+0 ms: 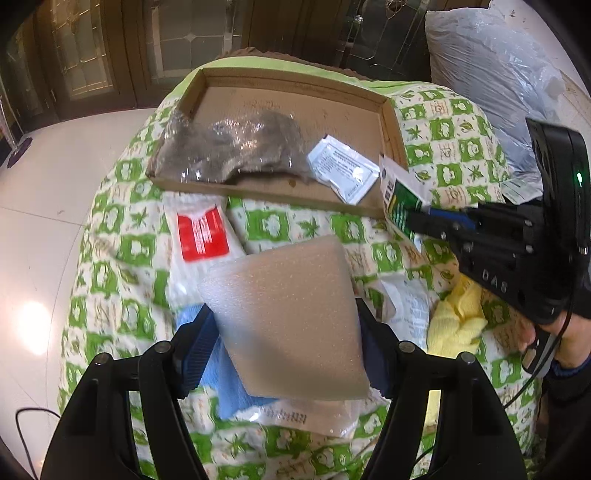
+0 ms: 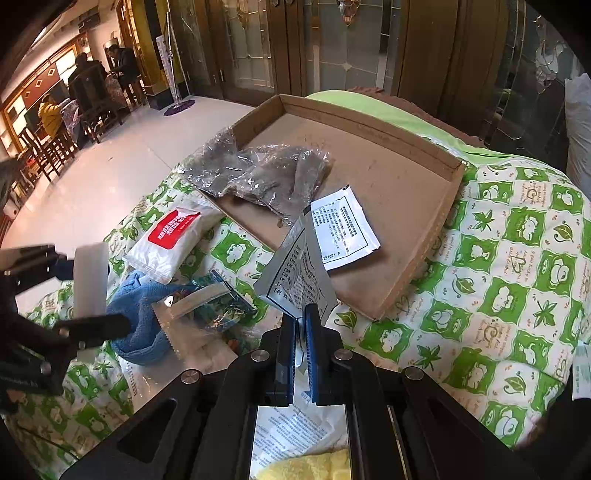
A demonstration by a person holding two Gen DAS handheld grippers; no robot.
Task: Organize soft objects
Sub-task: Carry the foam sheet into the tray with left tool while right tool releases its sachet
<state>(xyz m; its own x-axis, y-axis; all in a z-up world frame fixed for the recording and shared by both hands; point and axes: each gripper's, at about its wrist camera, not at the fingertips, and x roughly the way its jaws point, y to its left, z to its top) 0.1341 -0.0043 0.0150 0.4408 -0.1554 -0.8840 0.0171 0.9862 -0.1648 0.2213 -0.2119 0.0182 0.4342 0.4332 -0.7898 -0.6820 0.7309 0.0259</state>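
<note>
Foam pad (image 1: 288, 325), spongy, rect., white.

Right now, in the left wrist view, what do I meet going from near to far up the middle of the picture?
Left gripper holding the white foam block → near wall of the cardboard tray → clear bag of grey cloth inside it → tray's far wall → dark glazed doors.

You see even, soft indoor light, a bright glare patch on the glossy floor (image 1: 35, 325), sparkle on the clear plastic bag (image 1: 229, 147), fisheye bending and dark vignette at the corners, slight motion blur near the edges.
</note>
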